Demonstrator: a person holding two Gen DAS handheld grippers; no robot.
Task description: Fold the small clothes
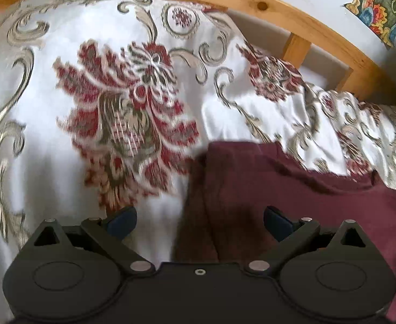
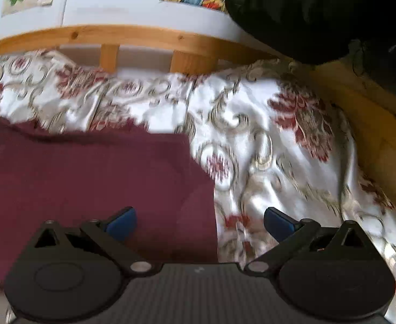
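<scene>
A dark maroon garment (image 1: pixel 292 202) lies flat on a white bedspread with red and gold floral print (image 1: pixel 63 148). In the left wrist view my left gripper (image 1: pixel 200 222) is open and empty, hovering over the garment's left edge. In the right wrist view the same maroon garment (image 2: pixel 90 183) fills the lower left, and my right gripper (image 2: pixel 200 222) is open and empty over its right edge, with the bedspread (image 2: pixel 279 162) beyond. Both views are motion-blurred.
A wooden bed frame rail (image 1: pixel 279 2) curves along the far side of the bedspread, also in the right wrist view (image 2: pixel 133 36). A colourful patterned cloth (image 1: pixel 384 5) hangs on the wall. A black fabric mass (image 2: pixel 319 13) sits at upper right.
</scene>
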